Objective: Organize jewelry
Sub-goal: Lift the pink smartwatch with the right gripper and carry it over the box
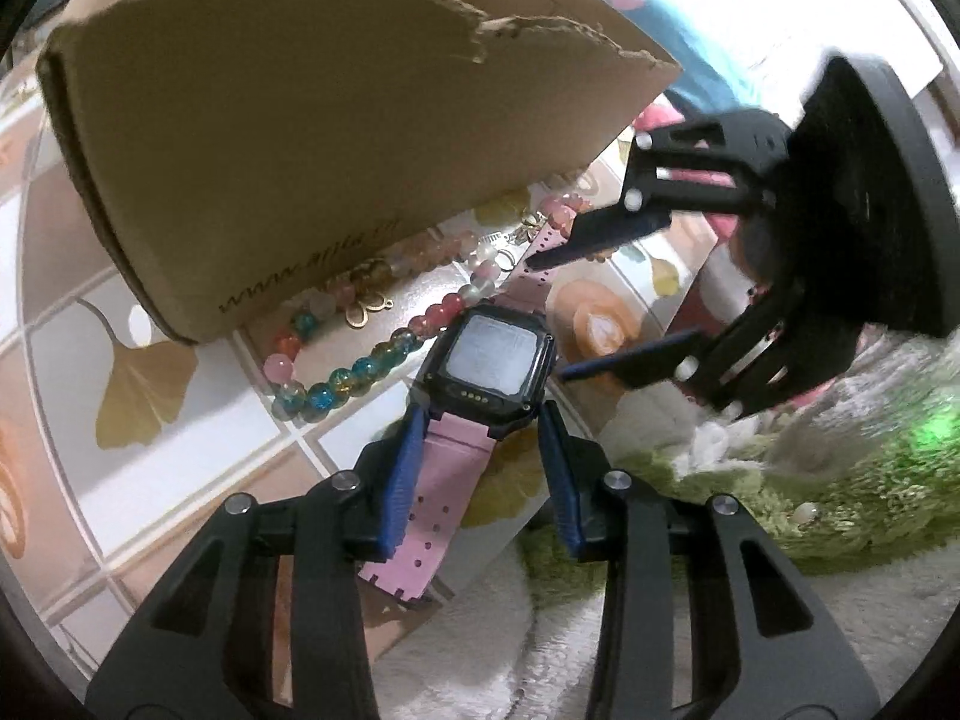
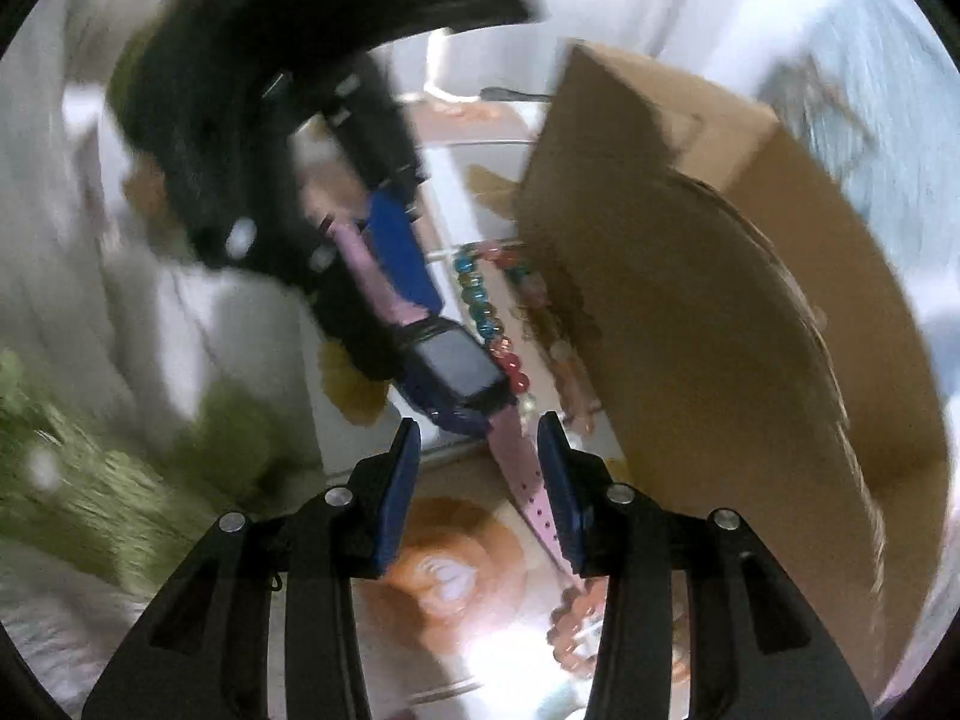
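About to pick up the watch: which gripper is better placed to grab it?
Left, probably. The left gripper straddles the pink strap right beside the watch case, so closing should pinch it. The right gripper has only the far strap tail alongside one finger.

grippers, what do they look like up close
Both are alike: the left gripper and right gripper have black plastic bodies with cut-out slots, round silver pins at the joints, and two flat blue pads on the fingers. No cables, markings or sleeves show.
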Demonstrator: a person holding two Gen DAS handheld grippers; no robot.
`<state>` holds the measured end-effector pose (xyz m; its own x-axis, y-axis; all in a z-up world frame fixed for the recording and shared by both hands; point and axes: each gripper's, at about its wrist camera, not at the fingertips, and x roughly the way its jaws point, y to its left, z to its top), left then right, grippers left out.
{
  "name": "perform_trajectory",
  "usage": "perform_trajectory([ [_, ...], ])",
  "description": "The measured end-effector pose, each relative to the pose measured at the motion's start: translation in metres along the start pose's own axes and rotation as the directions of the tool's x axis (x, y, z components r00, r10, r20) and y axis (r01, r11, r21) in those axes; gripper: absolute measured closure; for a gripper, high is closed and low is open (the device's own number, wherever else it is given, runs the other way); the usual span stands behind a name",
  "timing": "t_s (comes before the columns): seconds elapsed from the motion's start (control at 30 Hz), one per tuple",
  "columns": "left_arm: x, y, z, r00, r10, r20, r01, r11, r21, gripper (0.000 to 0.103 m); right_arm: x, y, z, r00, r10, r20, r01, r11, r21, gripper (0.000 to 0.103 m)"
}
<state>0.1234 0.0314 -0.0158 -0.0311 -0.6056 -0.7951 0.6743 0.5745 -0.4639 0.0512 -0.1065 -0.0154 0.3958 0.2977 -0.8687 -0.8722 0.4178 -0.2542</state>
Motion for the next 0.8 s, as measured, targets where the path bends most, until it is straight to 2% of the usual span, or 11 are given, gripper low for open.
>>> perform_trajectory([
  [0.1, -0.004, 0.006, 0.0, 0.999, -0.032, -0.001, 0.032, 0.999, -0.014, 0.066, 0.007, 0.004, -0.002, 0.998, -0.06, -0.014, 0.059, 0.997, -0.054, 0.068],
  [0.13, -0.005, 0.008, 0.0, 0.999, -0.038, -0.002, 0.037, 0.999, -0.016, 0.066, 0.011, 0.002, -0.002, 0.998, -0.064, -0.024, 0.062, 0.996, -0.06, 0.08],
  [0.27, -0.022, 0.02, 0.001, 1.0, -0.017, 0.011, 0.017, 1.0, -0.022, 0.065, 0.01, -0.007, -0.002, 0.998, -0.045, -0.036, 0.044, 0.998, -0.045, 0.087],
  [0.4, -0.035, 0.009, -0.004, 0.997, 0.07, 0.027, -0.071, 0.997, 0.032, 0.06, 0.006, -0.022, -0.003, 0.999, 0.026, -0.04, -0.026, 1.0, 0.014, 0.093],
  [0.43, -0.037, 0.004, -0.006, 0.994, 0.106, 0.024, -0.107, 0.992, 0.066, 0.056, 0.006, -0.023, -0.003, 0.999, 0.036, -0.038, -0.035, 0.999, 0.02, 0.093],
  [0.47, -0.036, 0.001, -0.008, 0.99, 0.139, 0.02, -0.141, 0.985, 0.096, 0.056, 0.004, -0.024, -0.002, 0.998, 0.04, -0.038, -0.039, 0.999, 0.023, 0.099],
  [0.5, -0.033, -0.001, -0.008, 0.986, 0.166, 0.017, -0.167, 0.979, 0.115, 0.056, 0.003, -0.025, -0.003, 0.998, 0.039, -0.039, -0.038, 0.999, 0.025, 0.098],
  [0.6, -0.029, -0.009, -0.012, 0.955, 0.296, 0.01, -0.293, 0.938, 0.188, 0.058, 0.004, -0.03, -0.003, 0.999, 0.032, -0.037, -0.031, 0.999, 0.024, 0.098],
  [0.67, -0.028, -0.012, -0.013, 0.935, 0.353, 0.011, -0.347, 0.913, 0.215, 0.075, 0.006, -0.03, -0.003, 0.999, 0.016, -0.036, -0.016, 1.0, 0.01, 0.098],
  [0.77, -0.029, -0.017, -0.019, 0.892, 0.451, 0.027, -0.441, 0.855, 0.272, 0.091, 0.006, -0.028, -0.001, 0.999, -0.005, -0.036, 0.005, 1.0, 0.002, 0.099],
  [0.8, -0.028, -0.021, -0.021, 0.879, 0.476, 0.031, -0.463, 0.837, 0.29, 0.093, 0.007, -0.025, -0.001, 0.999, -0.012, -0.036, 0.012, 1.0, 0.001, 0.099],
])
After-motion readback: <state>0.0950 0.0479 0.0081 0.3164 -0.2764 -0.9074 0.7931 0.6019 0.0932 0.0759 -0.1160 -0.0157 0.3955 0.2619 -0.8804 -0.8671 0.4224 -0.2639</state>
